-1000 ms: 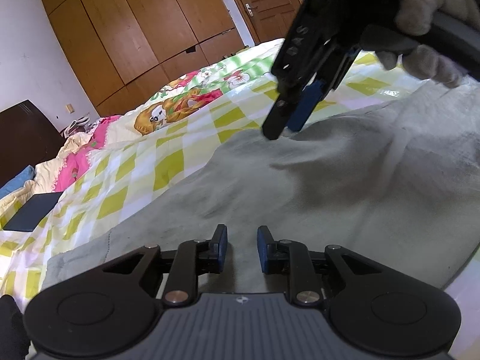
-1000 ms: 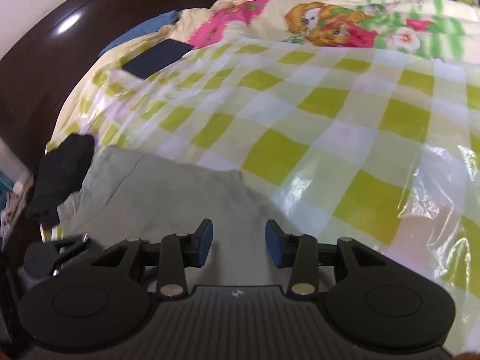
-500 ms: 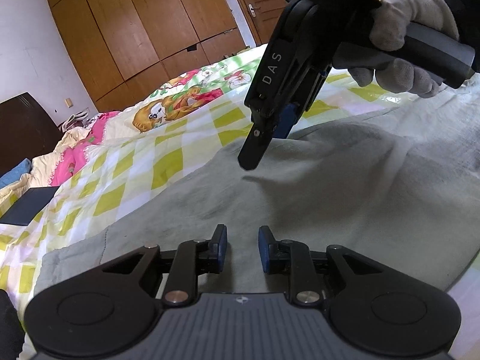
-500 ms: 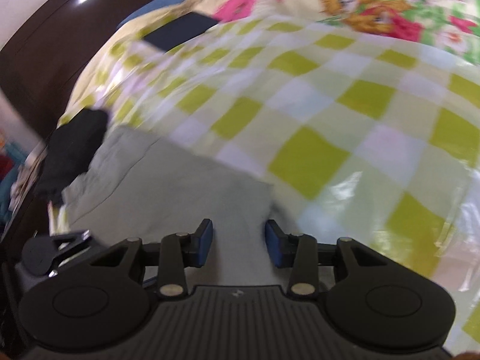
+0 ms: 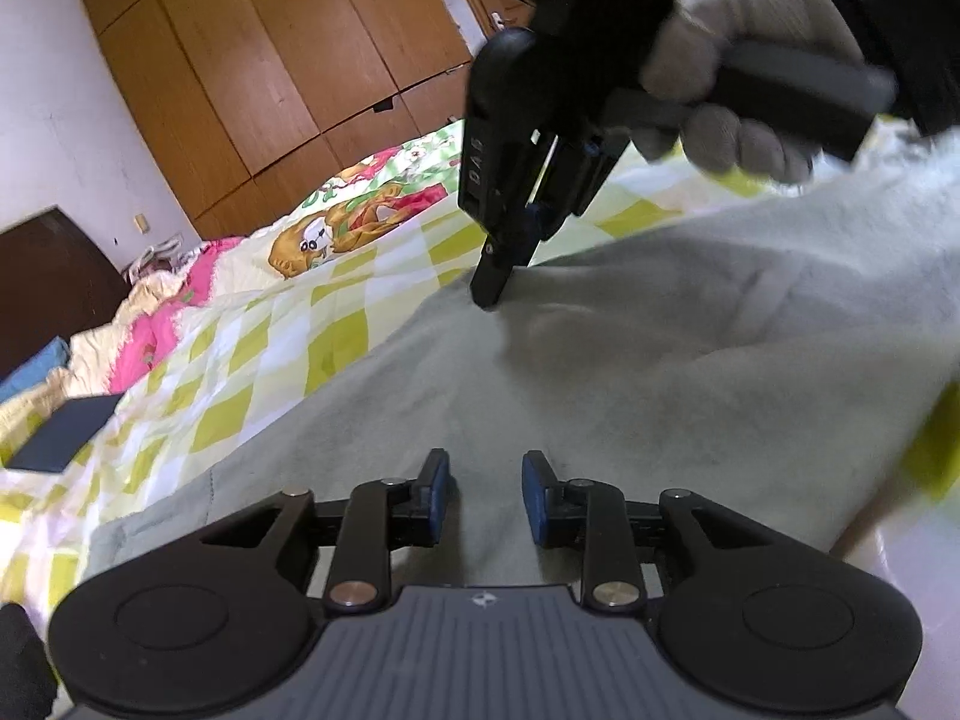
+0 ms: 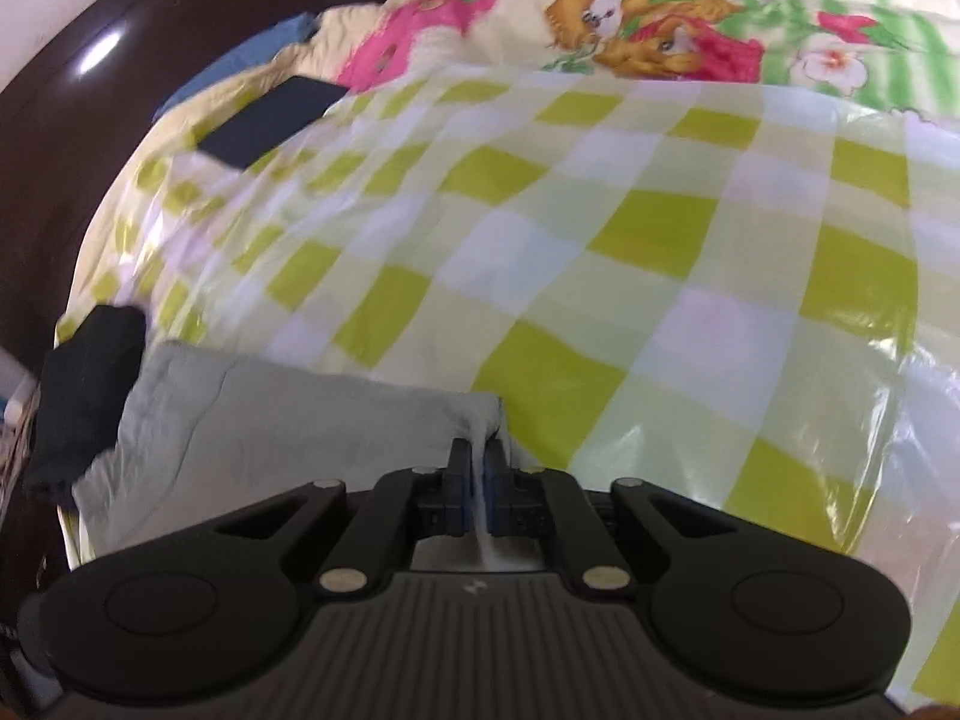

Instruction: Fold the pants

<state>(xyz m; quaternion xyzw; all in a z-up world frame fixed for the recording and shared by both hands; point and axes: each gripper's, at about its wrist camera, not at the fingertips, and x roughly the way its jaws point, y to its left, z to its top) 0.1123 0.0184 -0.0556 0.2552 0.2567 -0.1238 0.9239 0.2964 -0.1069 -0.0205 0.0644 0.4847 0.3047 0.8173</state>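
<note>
Right gripper (image 6: 477, 477) just closed, pinching edge of soft grey fleece pants (image 6: 312, 420) (left gripper (image 5: 485, 495) narrowly open above them, gripping nothing)

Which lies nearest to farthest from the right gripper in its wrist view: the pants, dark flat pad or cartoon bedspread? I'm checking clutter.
1. Pants: pinched in the right gripper.
2. Dark flat pad: upper left.
3. Cartoon bedspread: top, beyond.

The left wrist view looks low and close across the grey fleece pants (image 5: 600, 372) toward the brown wooden wardrobe (image 5: 270, 60). The right wrist view, somewhat blurred, tilts more steeply down. Both share the green-and-white checked bedcover (image 6: 600, 240) and probably the same dark flat rectangular object (image 6: 270, 120).
</note>
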